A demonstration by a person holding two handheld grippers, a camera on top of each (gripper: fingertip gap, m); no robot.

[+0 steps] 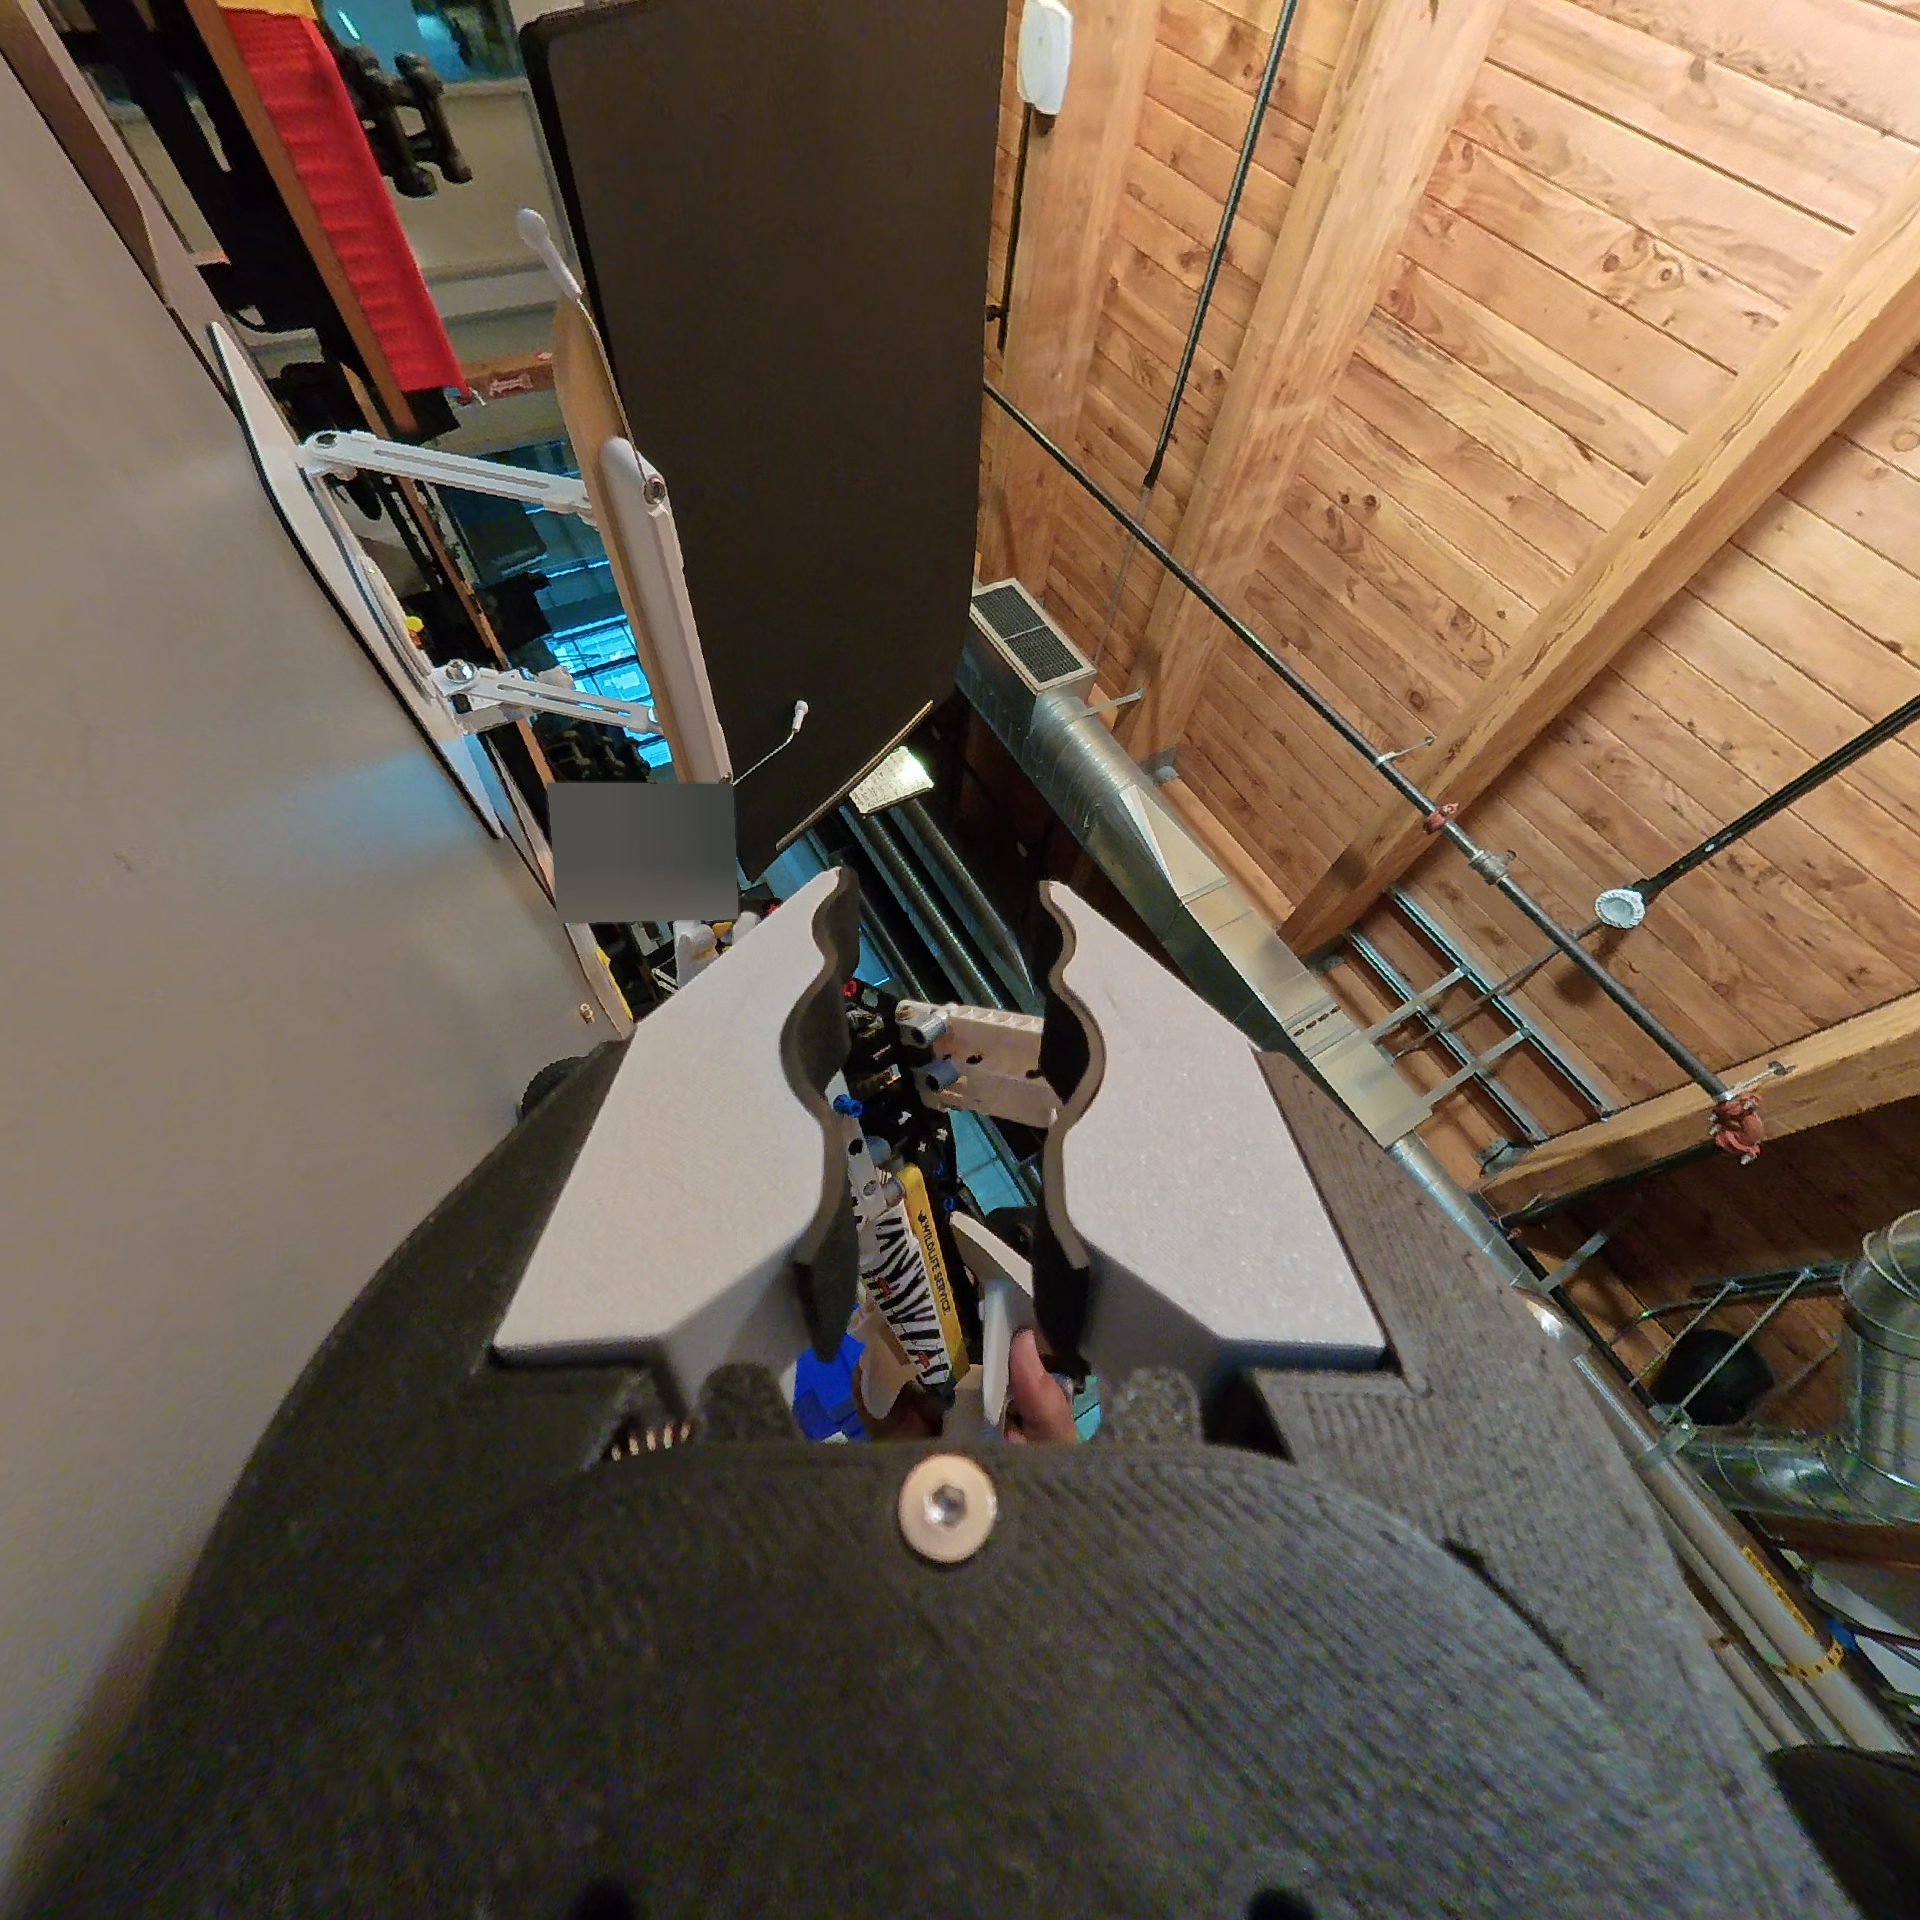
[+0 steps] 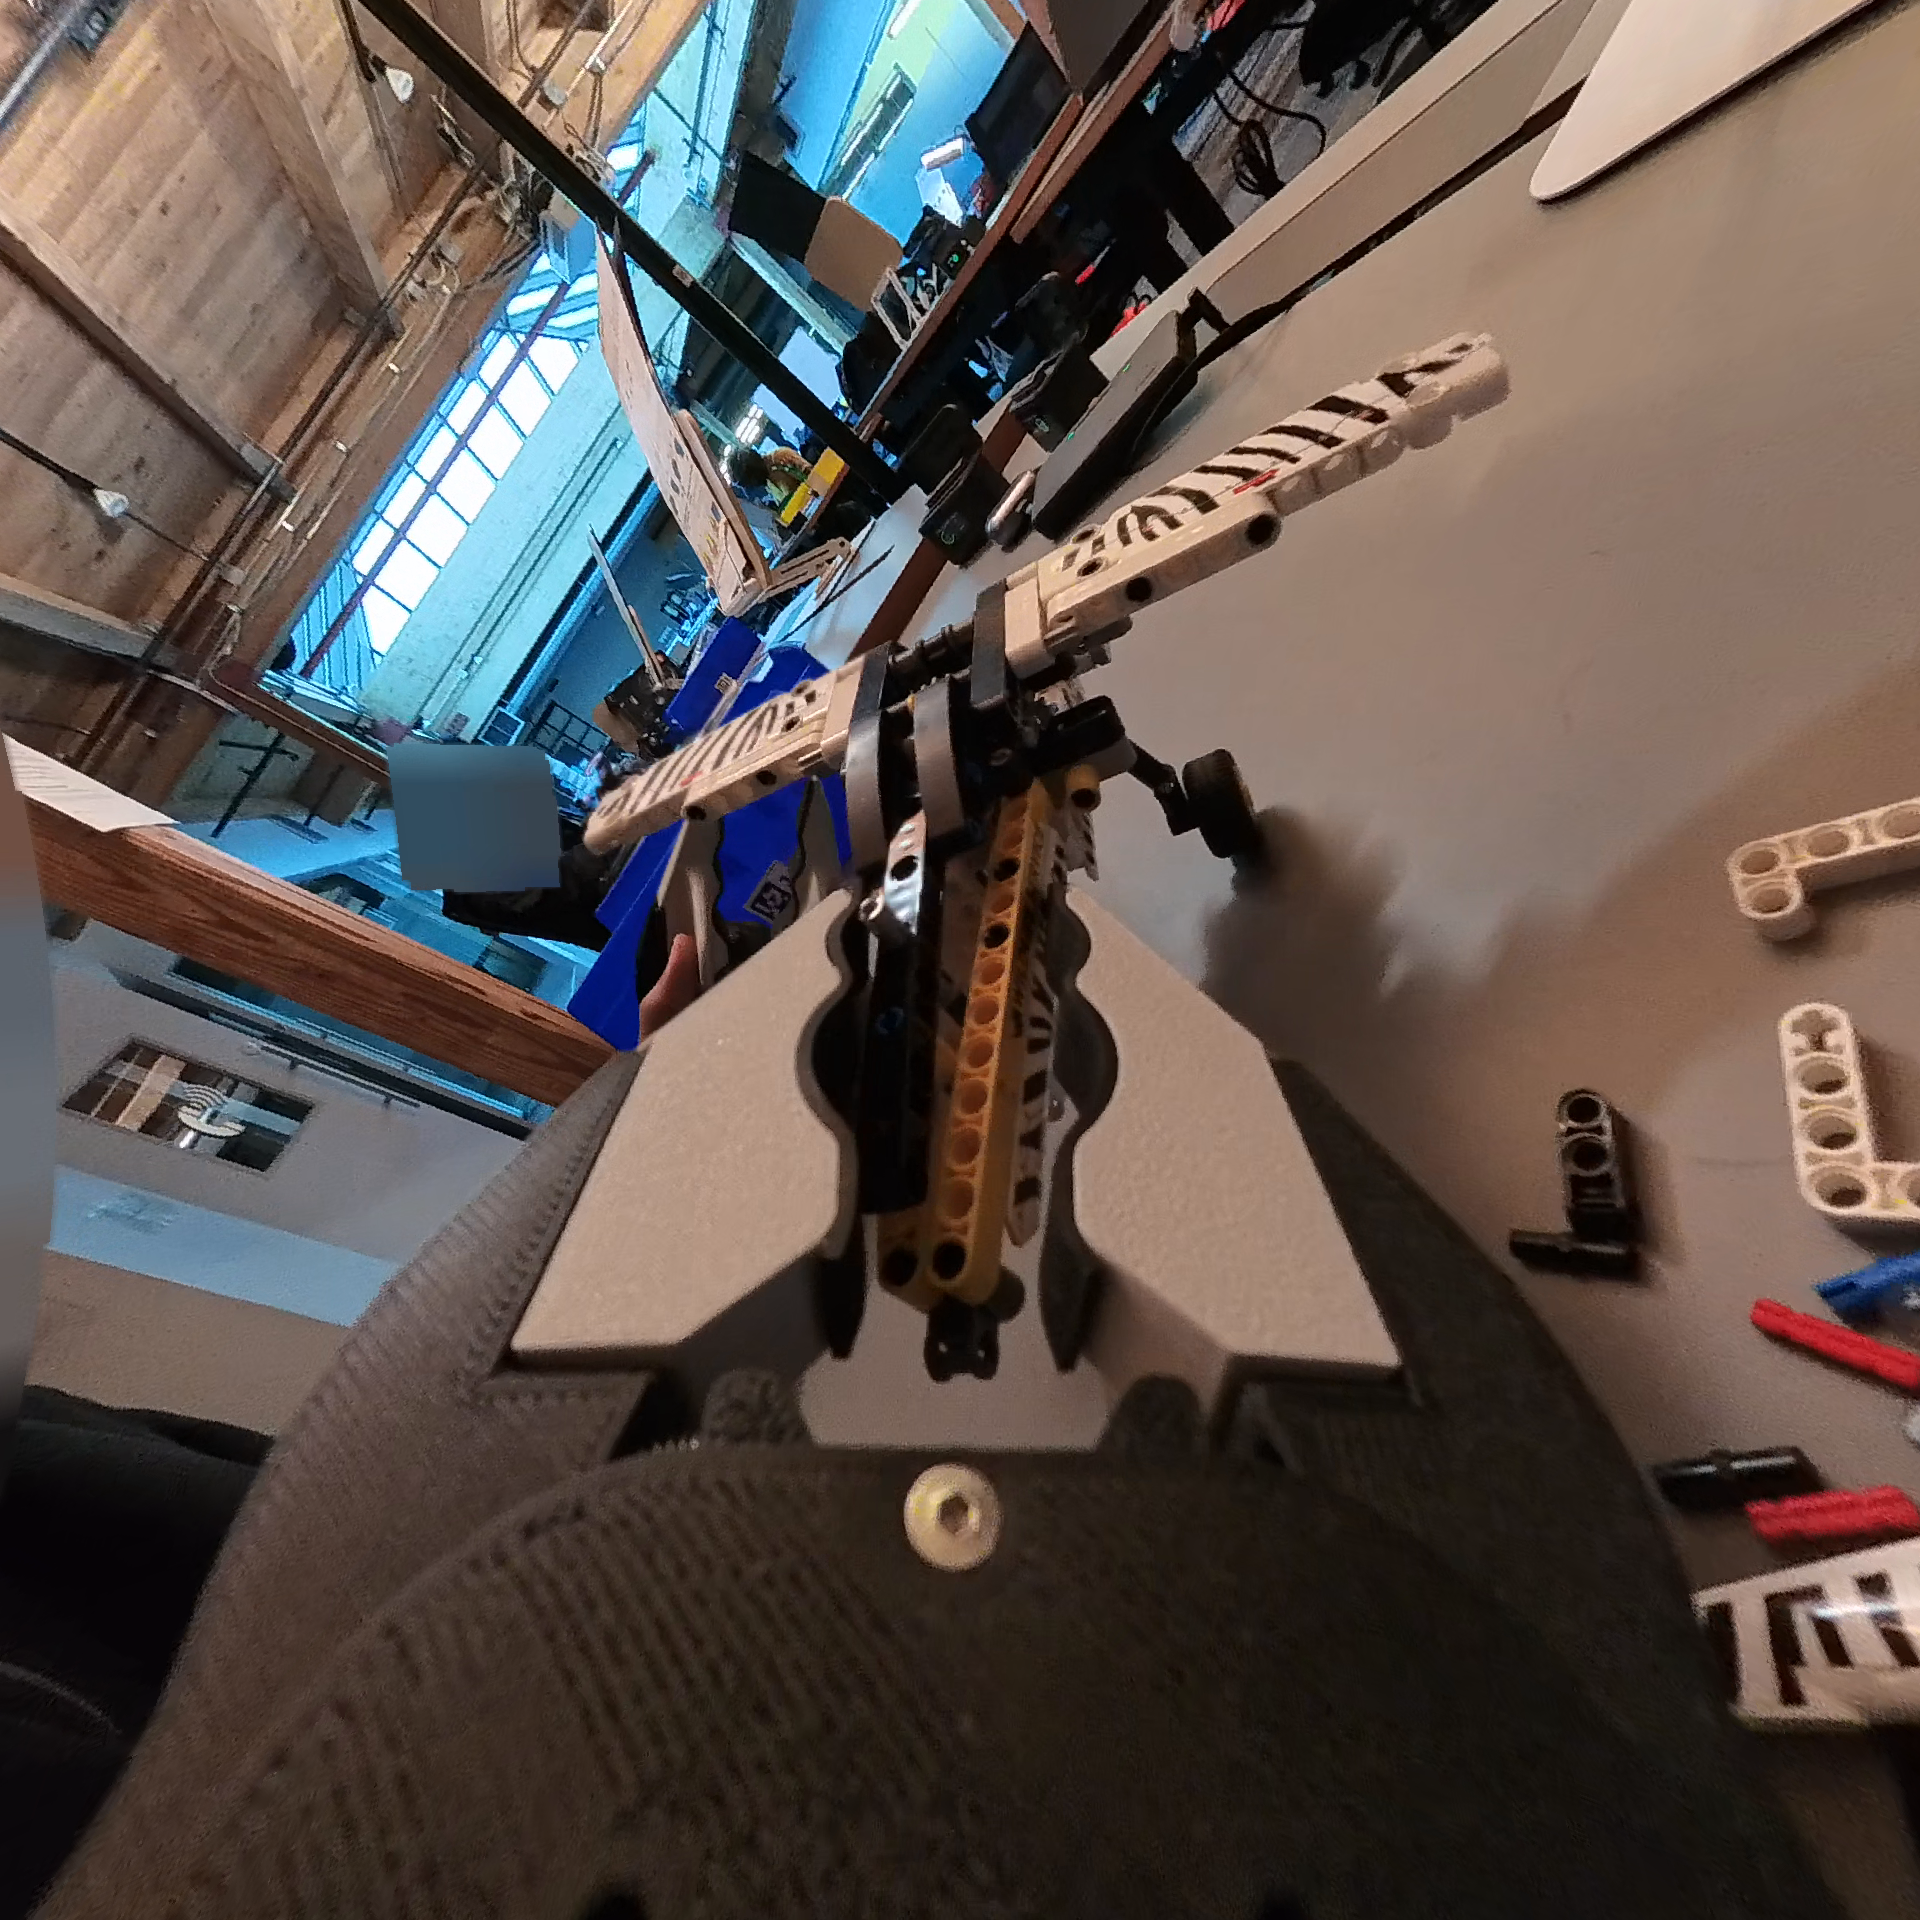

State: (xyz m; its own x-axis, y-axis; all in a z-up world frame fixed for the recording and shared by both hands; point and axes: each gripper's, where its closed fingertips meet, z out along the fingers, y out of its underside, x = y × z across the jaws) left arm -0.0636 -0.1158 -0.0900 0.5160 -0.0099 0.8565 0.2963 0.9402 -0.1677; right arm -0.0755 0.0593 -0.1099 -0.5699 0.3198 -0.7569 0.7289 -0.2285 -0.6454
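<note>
Two grippers share one toy plane model (image 2: 977,1039): right gripper (image 2: 961,966) jaws clamp its yellow-and-black body above the surface (image 2: 1558,727), left gripper (image 1: 945,935) apparently pinches its tan end, so opposing pulls could pop bricks apart.

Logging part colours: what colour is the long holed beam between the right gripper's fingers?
Yellow beam, clearest in the right wrist view.

grey table (image 2: 1558,727), loose toy beams (image 2: 1829,1122), pins (image 2: 1829,1515)
</note>
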